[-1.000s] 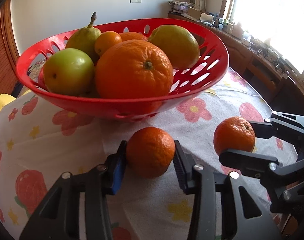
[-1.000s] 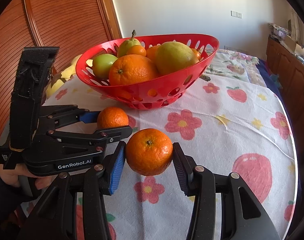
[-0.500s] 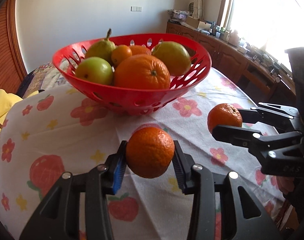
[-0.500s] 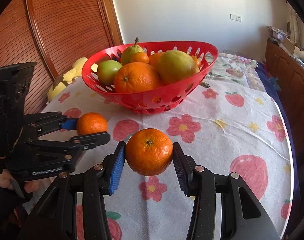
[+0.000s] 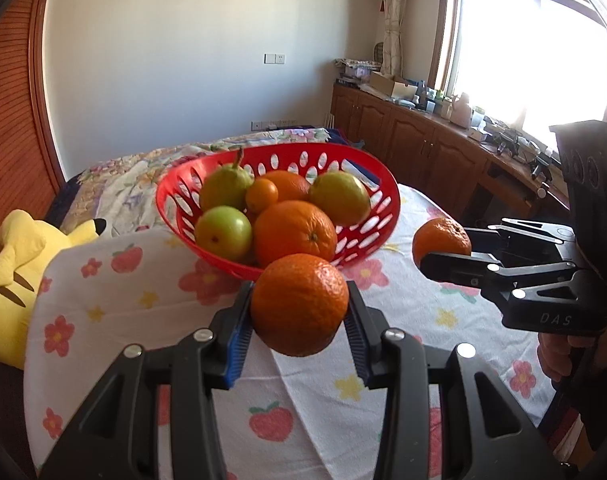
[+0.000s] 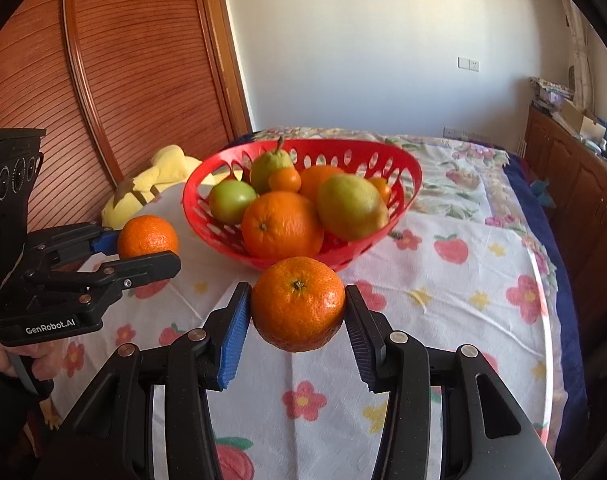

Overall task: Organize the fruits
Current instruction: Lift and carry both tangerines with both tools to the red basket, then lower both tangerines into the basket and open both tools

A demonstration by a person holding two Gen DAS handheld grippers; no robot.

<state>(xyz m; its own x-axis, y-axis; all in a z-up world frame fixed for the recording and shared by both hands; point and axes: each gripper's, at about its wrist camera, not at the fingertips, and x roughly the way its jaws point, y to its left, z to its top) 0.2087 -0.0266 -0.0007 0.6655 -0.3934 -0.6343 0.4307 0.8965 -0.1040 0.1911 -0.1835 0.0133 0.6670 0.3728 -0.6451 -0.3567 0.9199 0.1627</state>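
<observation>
Each gripper carries a tangerine above the flowered tablecloth (image 5: 115, 300), in front of a red perforated basket (image 5: 379, 184) (image 6: 407, 164). My left gripper (image 5: 299, 316) is shut on one tangerine (image 5: 299, 304), which also shows at the left of the right wrist view as the tangerine (image 6: 147, 236) in the left gripper (image 6: 139, 250). My right gripper (image 6: 297, 316) is shut on the other tangerine (image 6: 298, 304), seen from the left wrist as the tangerine (image 5: 441, 240) in the right gripper (image 5: 443, 248). The basket holds a big orange (image 5: 295, 232), a green apple (image 5: 223, 232), a pear (image 5: 225, 188), a lemon (image 5: 339, 198) and smaller oranges.
A yellow plush toy (image 5: 19, 264) (image 6: 151, 184) lies at the table's left edge. Behind the table is a bed with a floral cover (image 6: 455, 168). Wooden cabinets (image 5: 423, 148) with clutter run under the window on the right. A hand (image 6: 7, 356) holds the left gripper's handle.
Both grippers have risen with their tangerines off the cloth. The left one has pulled back from the basket, which now looks smaller and lower. The right one rose less.
</observation>
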